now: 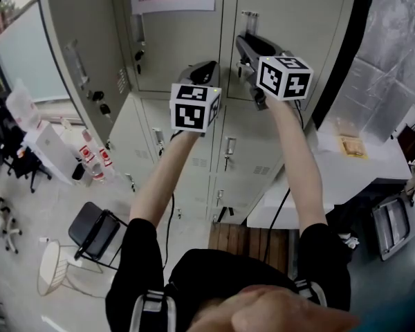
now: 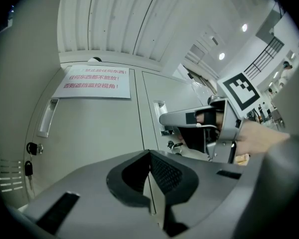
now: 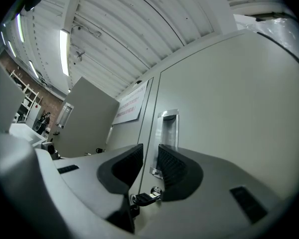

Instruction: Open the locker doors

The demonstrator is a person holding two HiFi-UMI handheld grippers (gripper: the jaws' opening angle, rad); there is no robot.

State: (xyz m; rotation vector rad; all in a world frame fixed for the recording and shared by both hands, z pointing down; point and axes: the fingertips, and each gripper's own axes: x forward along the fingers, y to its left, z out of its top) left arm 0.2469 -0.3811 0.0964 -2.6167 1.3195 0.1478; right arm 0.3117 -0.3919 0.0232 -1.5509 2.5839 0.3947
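Pale grey metal lockers (image 1: 176, 54) stand on a light floor (image 1: 34, 216) beside a white table (image 1: 373, 166). Your right hand-held gripper (image 3: 150, 157), jaws parted, faces the upper locker door (image 3: 229, 108), with its recessed silver handle (image 3: 168, 128) just ahead. Your left hand-held gripper (image 2: 149, 157) is clenched, empty.

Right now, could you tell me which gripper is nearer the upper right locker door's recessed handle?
Right. The right gripper has its jaws at the handle; the left gripper is farther back, to its left.

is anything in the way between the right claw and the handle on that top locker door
Nothing visible is. The right claw has its jaws apart close in front of the recessed handle on the closed locker door. The key in the lock sits below the handle, off the path.
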